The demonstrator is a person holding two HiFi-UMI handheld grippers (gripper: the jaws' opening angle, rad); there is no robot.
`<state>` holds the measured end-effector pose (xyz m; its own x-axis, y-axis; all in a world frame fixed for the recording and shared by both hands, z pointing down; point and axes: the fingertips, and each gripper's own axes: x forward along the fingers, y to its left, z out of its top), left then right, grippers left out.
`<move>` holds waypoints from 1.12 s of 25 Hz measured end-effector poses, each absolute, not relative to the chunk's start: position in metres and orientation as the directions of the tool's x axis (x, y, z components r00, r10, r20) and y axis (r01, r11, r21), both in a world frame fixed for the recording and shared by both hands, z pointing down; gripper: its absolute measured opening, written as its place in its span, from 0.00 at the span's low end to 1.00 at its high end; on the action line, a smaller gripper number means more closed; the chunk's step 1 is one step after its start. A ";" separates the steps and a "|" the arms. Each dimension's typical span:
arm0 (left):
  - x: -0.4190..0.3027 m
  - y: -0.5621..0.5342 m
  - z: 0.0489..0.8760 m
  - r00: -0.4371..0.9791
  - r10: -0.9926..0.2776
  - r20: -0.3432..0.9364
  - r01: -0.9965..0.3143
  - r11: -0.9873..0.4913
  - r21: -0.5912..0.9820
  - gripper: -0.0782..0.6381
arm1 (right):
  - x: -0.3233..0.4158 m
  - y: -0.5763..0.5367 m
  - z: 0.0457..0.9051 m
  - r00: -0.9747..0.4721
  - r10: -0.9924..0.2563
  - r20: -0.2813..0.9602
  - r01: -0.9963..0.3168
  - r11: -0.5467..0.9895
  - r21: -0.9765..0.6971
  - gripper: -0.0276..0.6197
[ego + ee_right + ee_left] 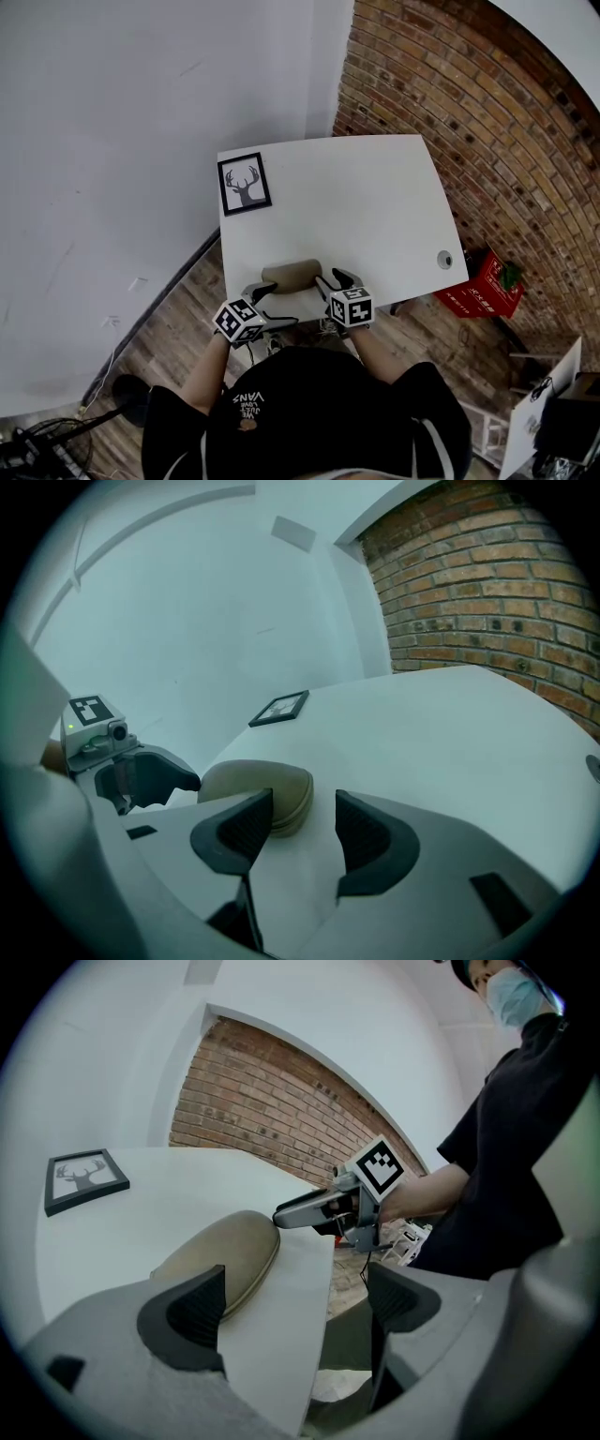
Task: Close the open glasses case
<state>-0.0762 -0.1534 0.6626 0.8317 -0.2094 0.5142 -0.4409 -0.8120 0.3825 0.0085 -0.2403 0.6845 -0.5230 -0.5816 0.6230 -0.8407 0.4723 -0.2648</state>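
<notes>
Clerk: Item one, white table (375, 197). Item two, tan glasses case (292, 276), lying at the table's near edge, lid apparently already down.

Checker: Handling?

Clerk: Probably light, with a stiff, smooth shell that may slide. Best steadied at its ends.

Checker: Item three?

Clerk: Left gripper (295, 1302) and right gripper (291, 832), one near each end, jaws apart, holding nothing.

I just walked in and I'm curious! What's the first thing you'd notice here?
A tan glasses case lies at the near edge of the white table, with the left gripper and right gripper open at its two ends. A framed deer picture sits at the table's far left corner, and a brick wall curves along the right.
</notes>
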 end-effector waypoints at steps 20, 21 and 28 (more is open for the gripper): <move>-0.135 -0.124 0.636 0.797 -0.361 0.484 -0.510 -0.832 0.219 0.65 | -0.008 -0.192 0.634 -0.446 -0.764 0.467 -0.895 0.364 -0.259 0.31; -0.138 -0.123 0.632 0.792 -0.380 0.478 -0.522 -0.828 0.205 0.62 | -0.007 -0.188 0.631 -0.442 -0.773 0.455 -0.897 0.361 -0.256 0.29; -0.160 -0.126 0.605 0.711 -0.569 0.412 -0.655 -0.750 0.095 0.39 | -0.002 -0.171 0.608 -0.446 -0.799 0.403 -0.894 0.374 -0.248 0.15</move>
<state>-0.1602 -0.1264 0.6054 0.7114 -0.5691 0.4123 -0.6549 -0.7497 0.0951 -0.0020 -0.1713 0.6081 -0.4464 -0.7988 0.4033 -0.8936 0.3744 -0.2475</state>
